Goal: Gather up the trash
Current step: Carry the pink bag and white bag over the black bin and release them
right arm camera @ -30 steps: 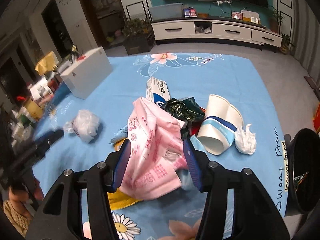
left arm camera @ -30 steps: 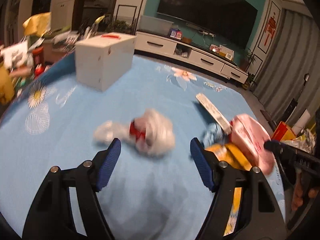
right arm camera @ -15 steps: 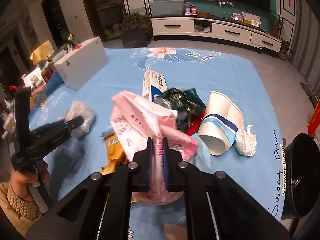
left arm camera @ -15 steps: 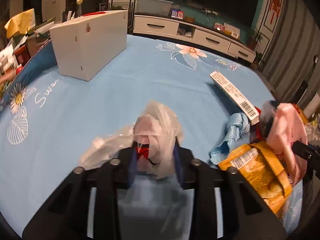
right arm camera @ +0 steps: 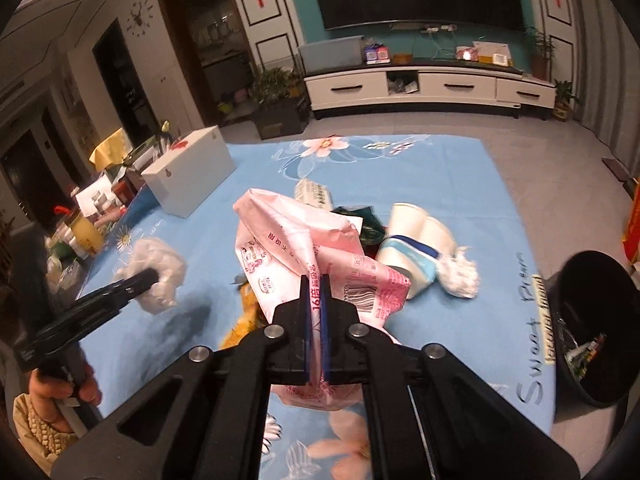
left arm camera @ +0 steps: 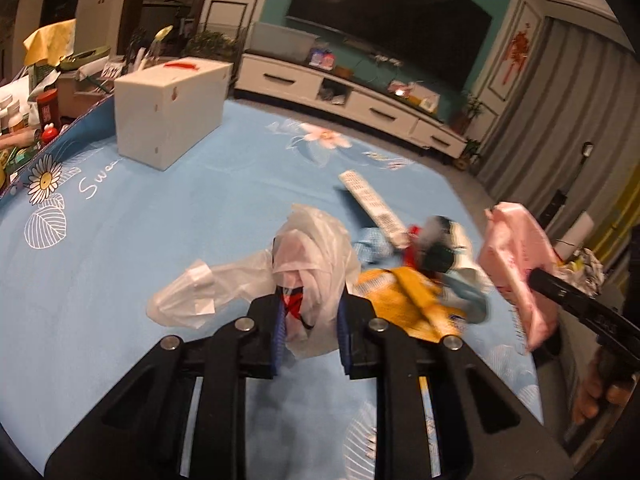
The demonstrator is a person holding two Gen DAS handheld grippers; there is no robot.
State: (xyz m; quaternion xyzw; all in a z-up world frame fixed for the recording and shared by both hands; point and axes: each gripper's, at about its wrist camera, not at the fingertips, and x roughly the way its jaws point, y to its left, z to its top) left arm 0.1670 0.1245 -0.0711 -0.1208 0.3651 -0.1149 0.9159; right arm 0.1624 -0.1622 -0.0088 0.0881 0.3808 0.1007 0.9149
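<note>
In the left wrist view, the left gripper [left arm camera: 310,328] has just closed its jaws on a crumpled white plastic bag [left arm camera: 308,264], pinched above the blue flowered cloth [left arm camera: 160,216], beside a yellow wrapper [left arm camera: 404,296]. In the right wrist view, the right gripper [right arm camera: 315,320] is clamped almost fully together on a pink wrapper [right arm camera: 296,248], with paper cups [right arm camera: 412,240] behind it and a black bin [right arm camera: 592,316] at the cloth's right edge.

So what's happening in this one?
A person is clearing trash off a blue floral tablecloth. The left hand-held gripper is shut on a crumpled white plastic bag; the right hand-held gripper is shut on a pink wrapper. Paper cups, a tissue and other wrappers remain on the cloth, and a black bin stands at the table's right.
</note>
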